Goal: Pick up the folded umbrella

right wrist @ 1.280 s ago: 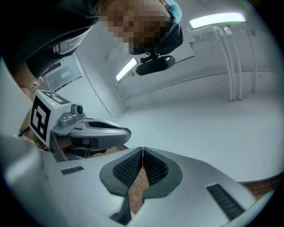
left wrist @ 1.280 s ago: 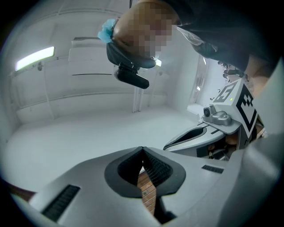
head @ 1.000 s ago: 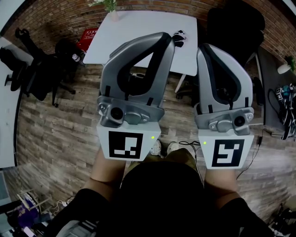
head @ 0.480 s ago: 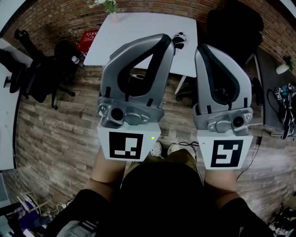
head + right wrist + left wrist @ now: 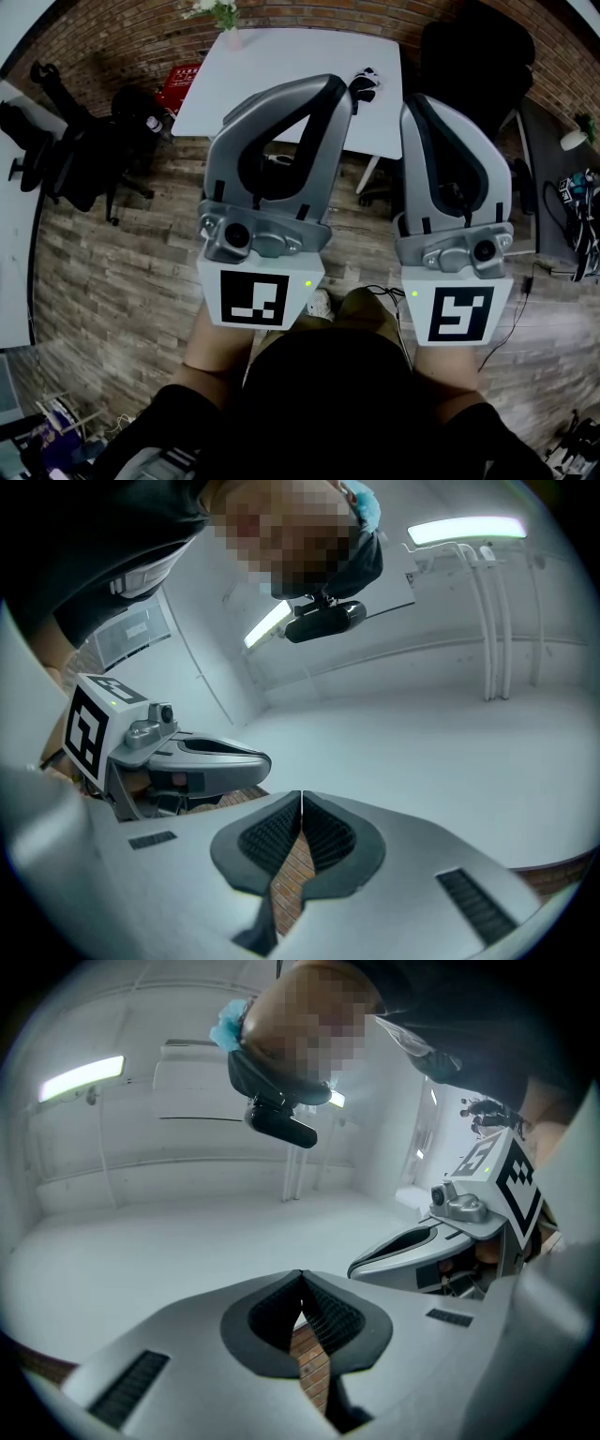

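A small black-and-white object (image 5: 363, 81) lies near the right edge of the white table (image 5: 281, 66) ahead; it is too small to tell whether it is the folded umbrella. My left gripper (image 5: 333, 91) and right gripper (image 5: 418, 105) are held side by side close under the head camera, above the plank floor and short of the table. Both point upward. In the left gripper view the left gripper (image 5: 301, 1275) has its pads together with nothing between them. The right gripper (image 5: 301, 797) is shut and empty in the same way.
Black office chairs (image 5: 80, 155) stand at the left, and another dark chair (image 5: 478, 52) is at the table's right. A red box (image 5: 180, 79) sits on the floor by the table's left corner, and a plant (image 5: 223, 13) stands at the table's far edge. Cables (image 5: 577, 220) lie at the right.
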Available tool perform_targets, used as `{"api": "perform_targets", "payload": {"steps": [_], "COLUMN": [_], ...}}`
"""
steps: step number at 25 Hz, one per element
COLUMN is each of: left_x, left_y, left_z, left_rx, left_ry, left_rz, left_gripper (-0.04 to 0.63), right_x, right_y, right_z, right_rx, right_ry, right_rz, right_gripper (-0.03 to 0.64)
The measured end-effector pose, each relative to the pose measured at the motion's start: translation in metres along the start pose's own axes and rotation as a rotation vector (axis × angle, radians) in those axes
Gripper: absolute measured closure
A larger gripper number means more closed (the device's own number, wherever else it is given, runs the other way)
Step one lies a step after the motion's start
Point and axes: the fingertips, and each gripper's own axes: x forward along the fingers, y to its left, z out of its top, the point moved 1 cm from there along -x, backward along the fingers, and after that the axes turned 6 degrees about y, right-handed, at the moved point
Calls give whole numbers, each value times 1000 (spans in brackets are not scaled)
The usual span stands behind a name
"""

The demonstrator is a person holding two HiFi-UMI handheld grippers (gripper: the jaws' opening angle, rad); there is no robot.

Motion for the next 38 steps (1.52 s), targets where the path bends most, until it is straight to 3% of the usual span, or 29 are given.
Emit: {"api": "perform_targets", "payload": {"steps": [20,29,34,38], "left_x": [36,74,97,118], "left_y": [-22,-18,-17,-22], "left_z": [-27,-63,-86,-103], "left_rx": [-42,-8,-28,-100], "left_ry": [7,59,70,62], "left_rz": [-42,-20,-25,-51], "left_gripper": [583,584,583,583], "right_x": [11,45,63,77], "right_y": [-26,-48,-58,-74], "right_z": [-37,-70,-95,-116], "right_rx": [29,52,52,61], "right_ry": [-17,-42,-40,-36], "right_rz": [-17,13,31,30], "right_gripper": [586,586,586,586]}}
